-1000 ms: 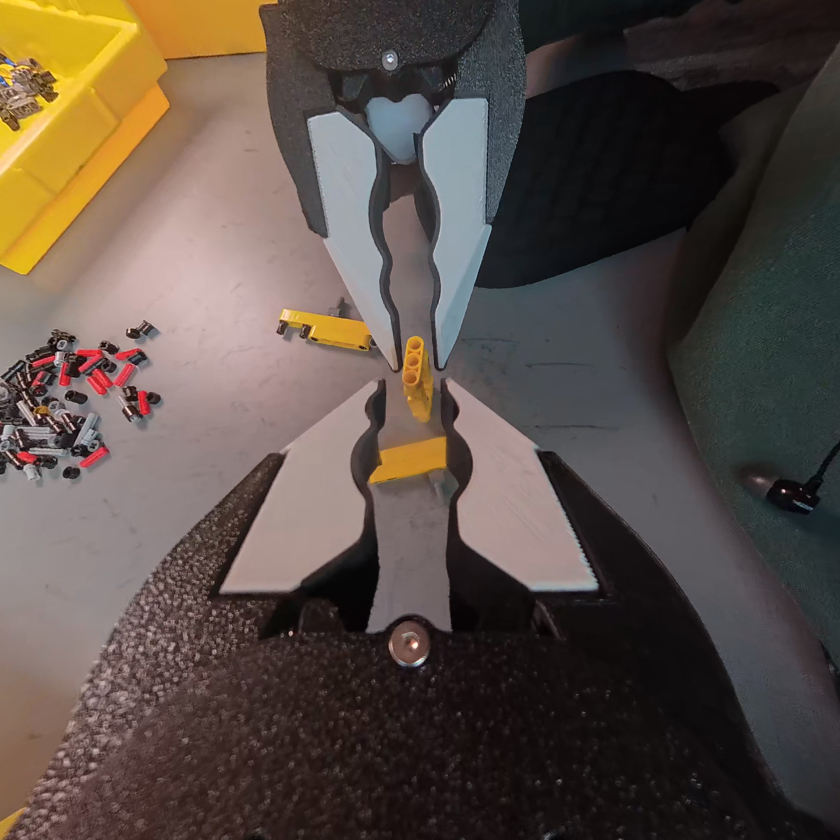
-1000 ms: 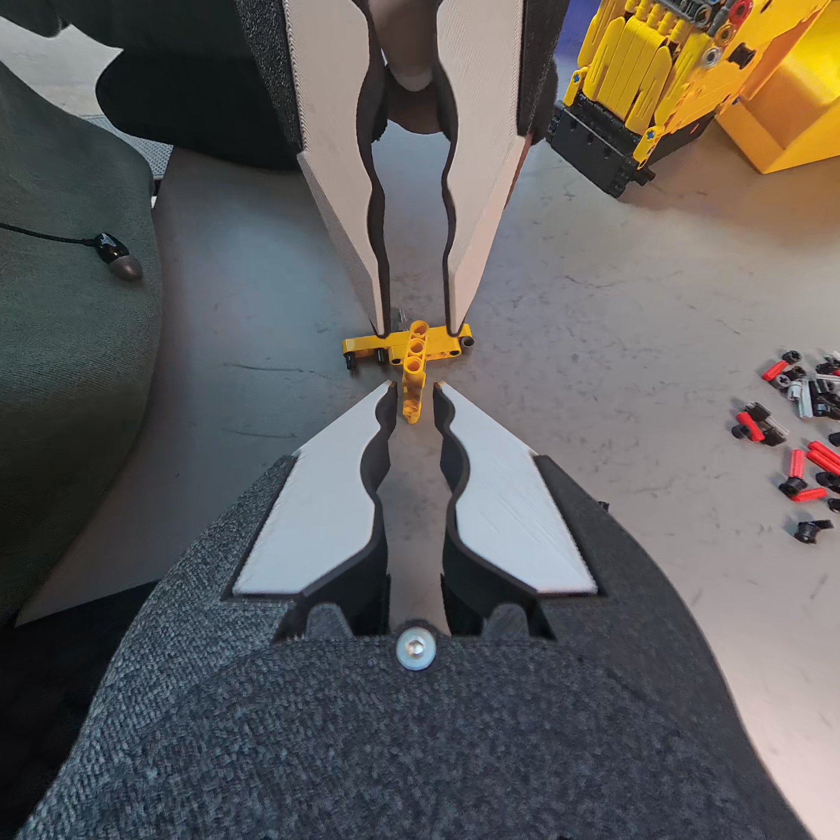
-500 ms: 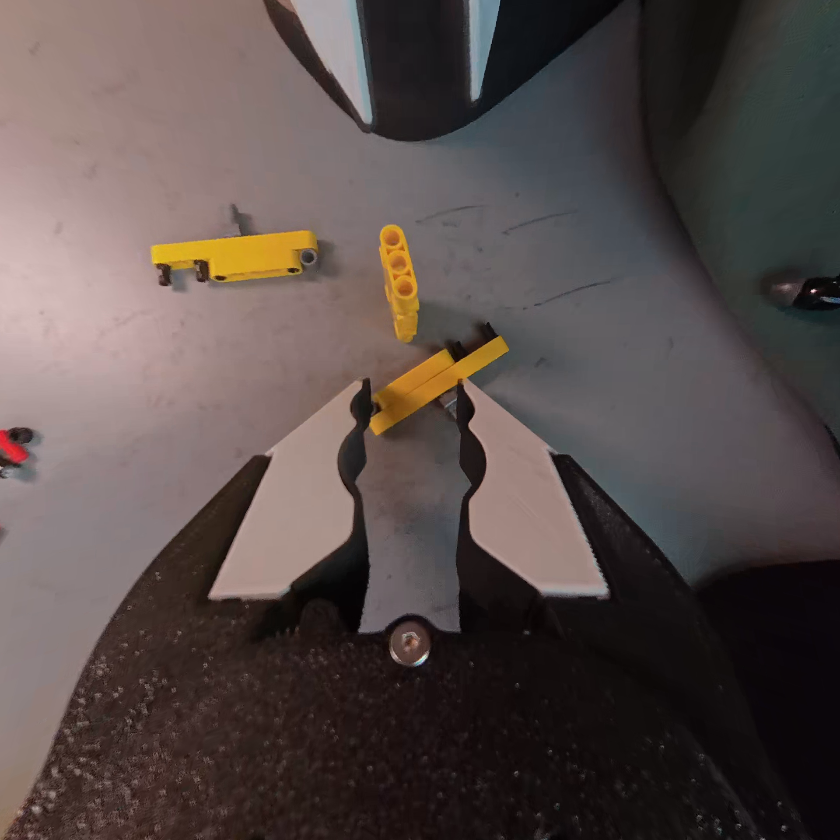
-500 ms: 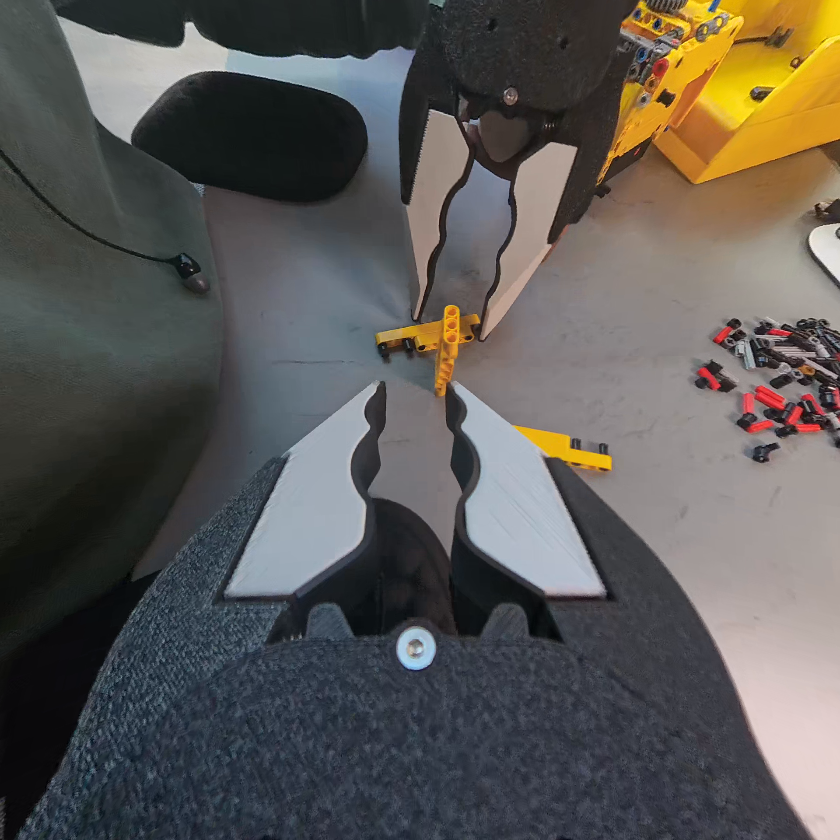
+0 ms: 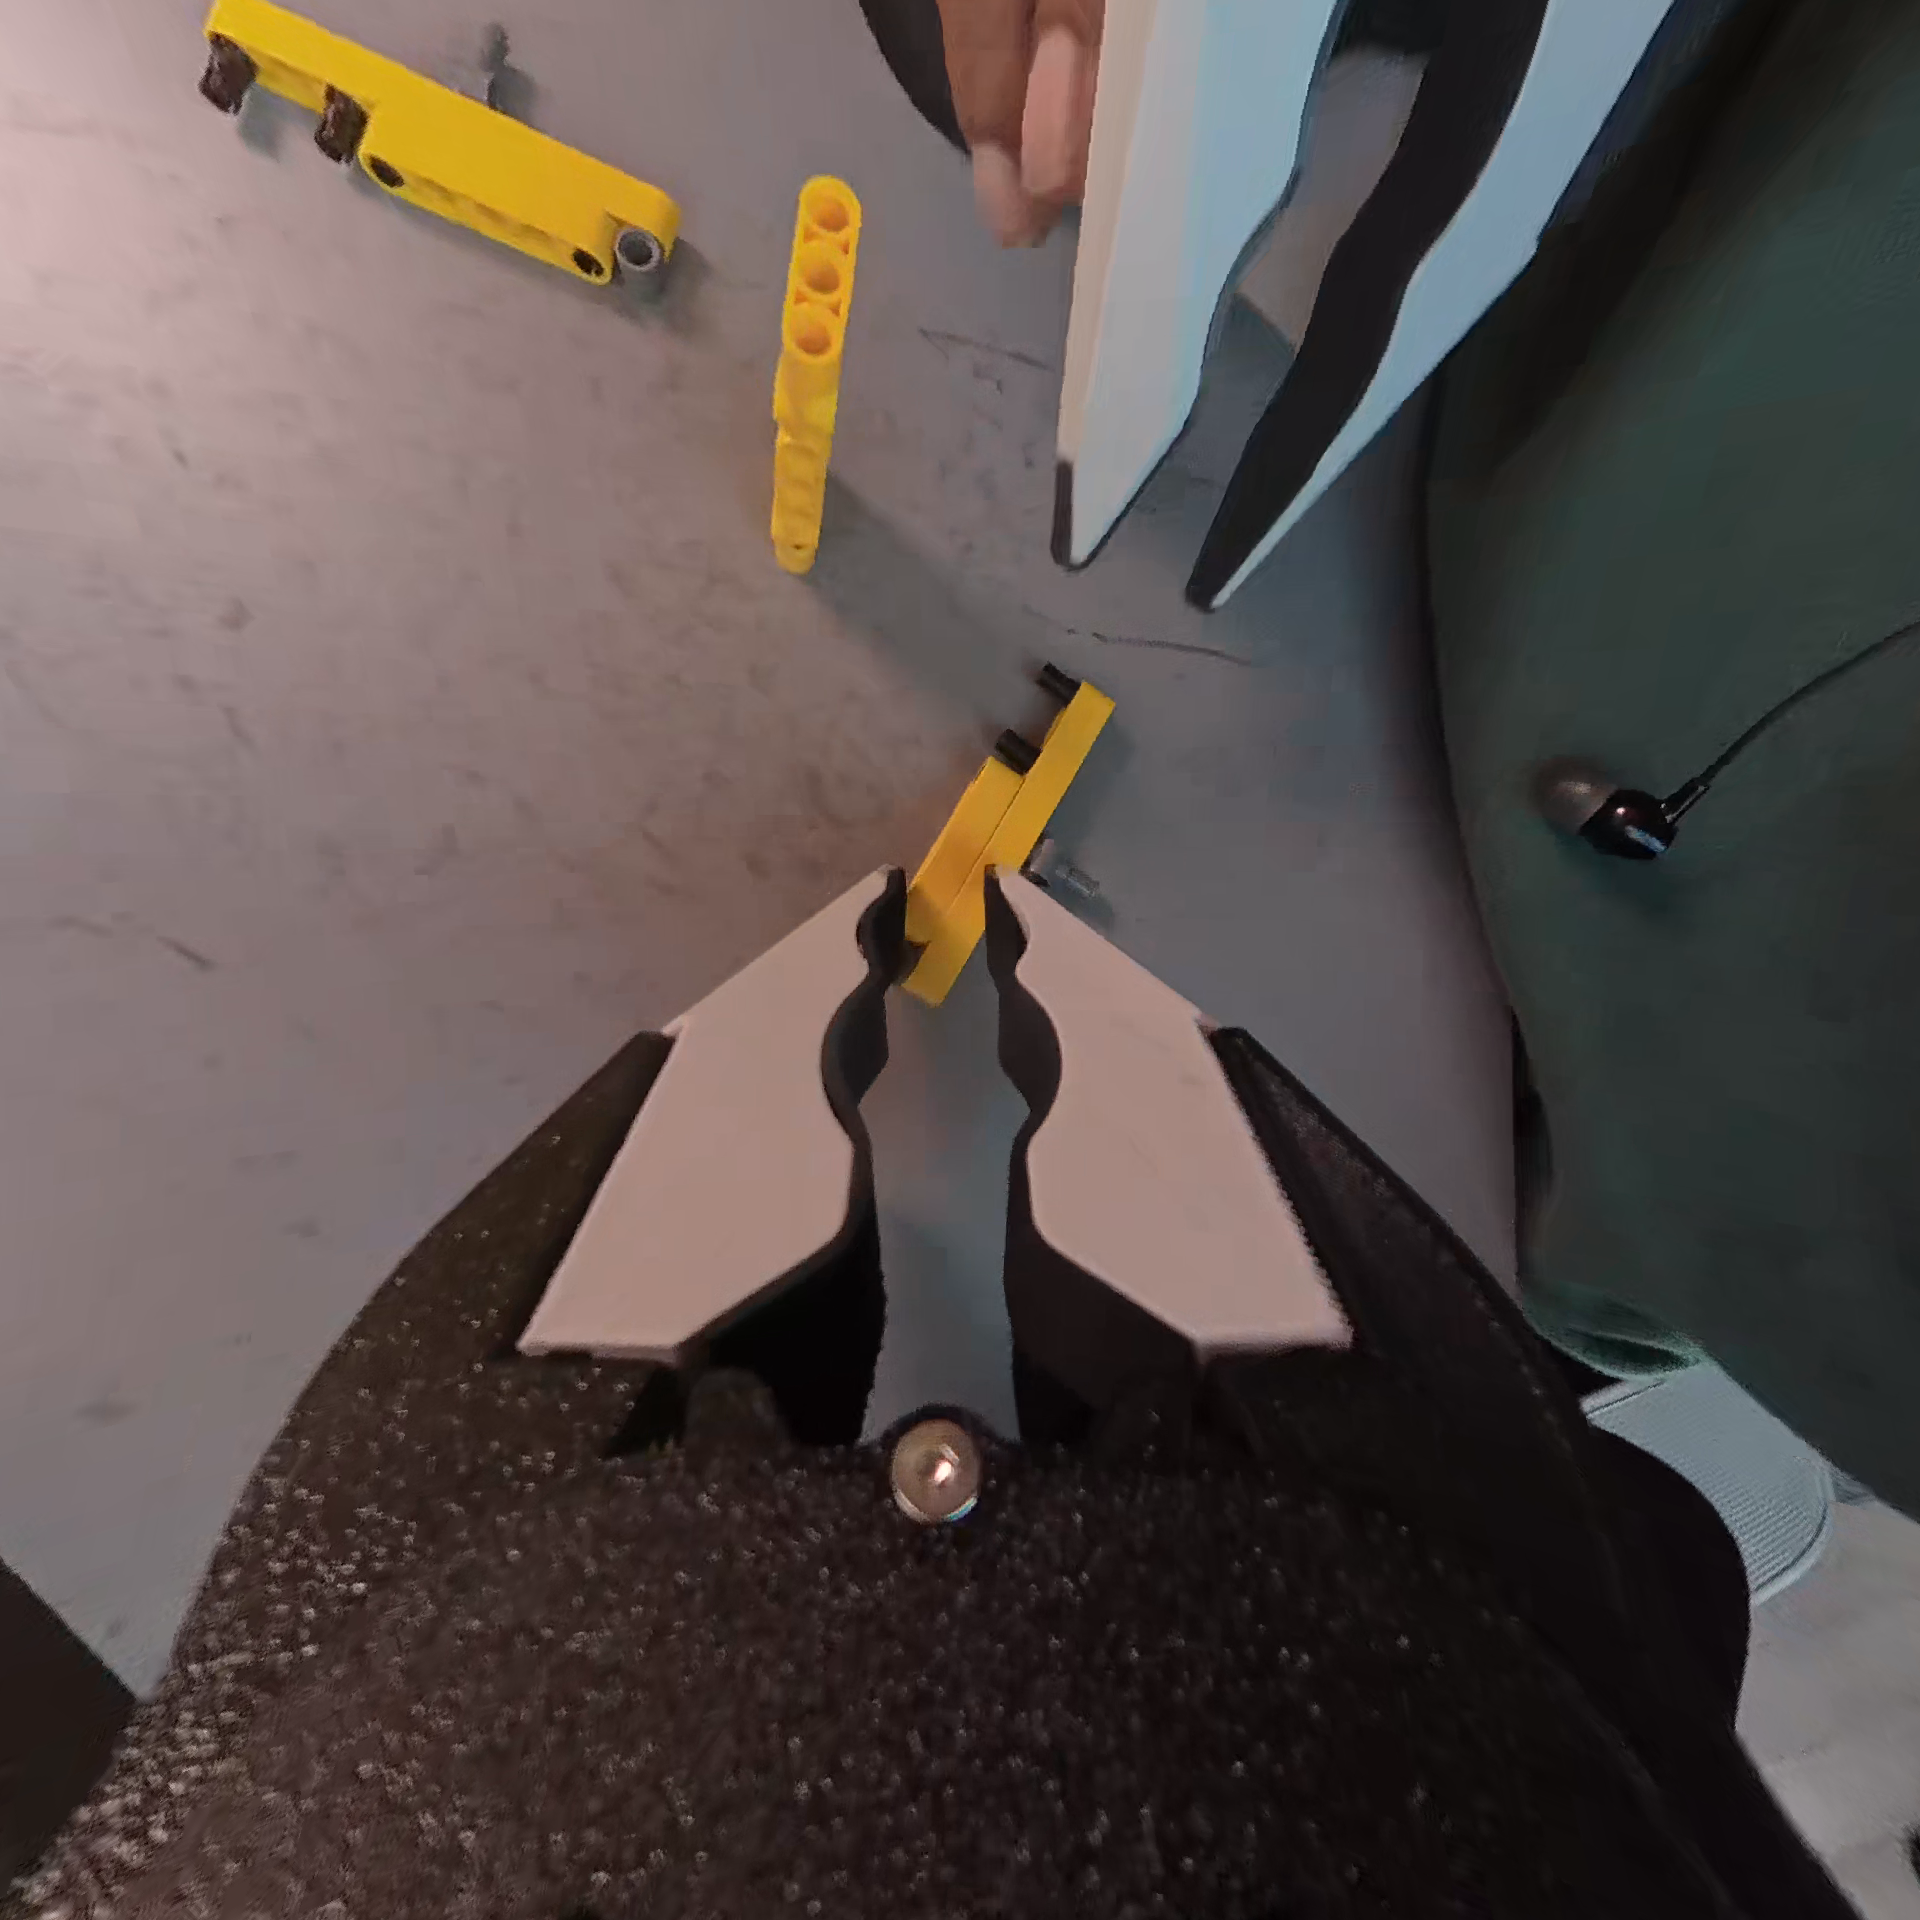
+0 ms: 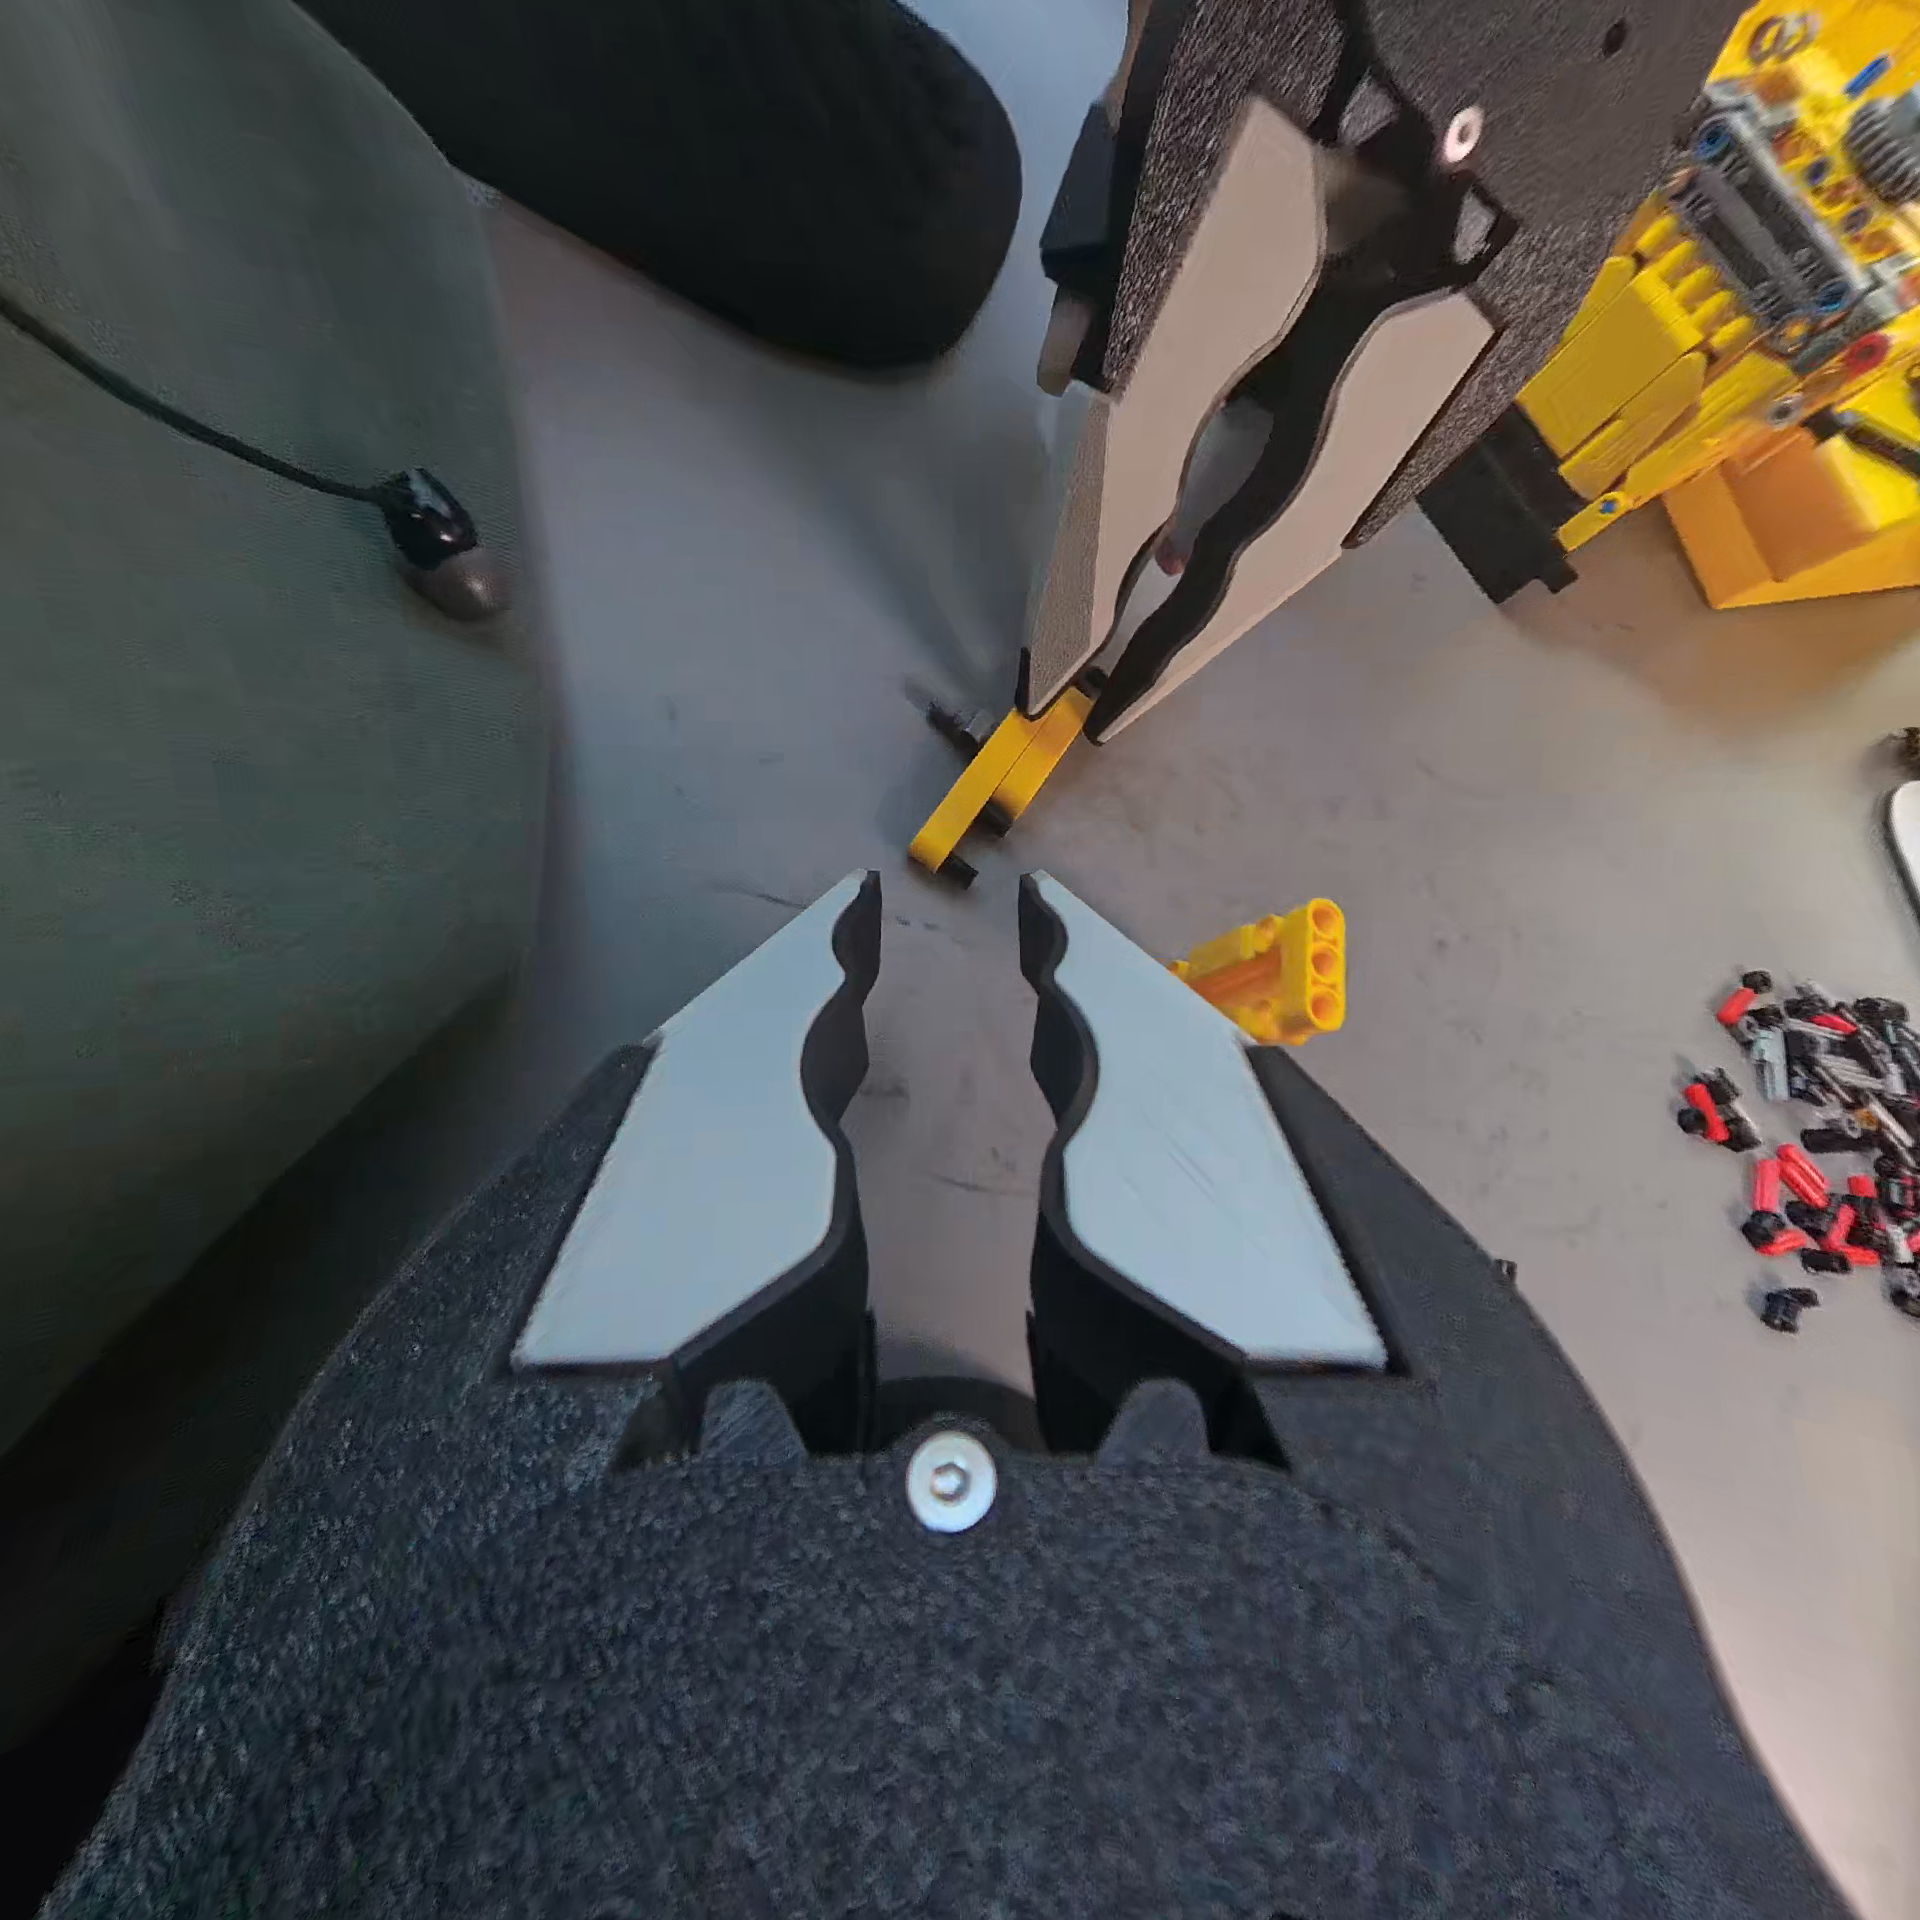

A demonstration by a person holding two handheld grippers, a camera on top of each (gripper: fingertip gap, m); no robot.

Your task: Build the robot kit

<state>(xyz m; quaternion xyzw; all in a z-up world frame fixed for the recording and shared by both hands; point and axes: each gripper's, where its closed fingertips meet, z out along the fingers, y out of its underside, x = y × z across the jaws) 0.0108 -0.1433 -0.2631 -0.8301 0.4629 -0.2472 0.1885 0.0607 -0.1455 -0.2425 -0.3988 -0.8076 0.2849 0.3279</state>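
Gripping one end of a flat yellow beam (image 5: 1003,831), the left claw (image 5: 945,894) fills the lower half of the left wrist view, its two tips pressed against the beam's sides. The beam stands on edge, slanting away from the claw over the grey desk (image 5: 364,831), with two black pins on its far end and a small grey pin just beside it near the claw's tip. Farther off a short yellow beam with three round holes (image 5: 816,353) lies alone on the desk, and beyond it a longer yellow beam with black pins (image 5: 447,156) lies apart at the top left. The right claw (image 5: 1132,571) hangs at the top right, its fingers spread with nothing between them, close to the held beam's far end without touching it. A person's fingers (image 5: 1023,125) show beside it. A green cushion (image 5: 1714,727) with a black earbud (image 5: 1605,810) on a cord borders the desk at the right.

In the right wrist view the right claw (image 6: 948,883) is released and empty, its tips just short of the flat yellow beam (image 6: 997,779), which the left claw (image 6: 1060,717) clamps from the far side. The short three-hole beam (image 6: 1278,982) lies just beside the right claw's finger. A heap of small red and black pins (image 6: 1829,1143) sits at the right, a yellow brick model (image 6: 1714,312) stands behind the left claw, and a black pad (image 6: 748,156) lies at the top.
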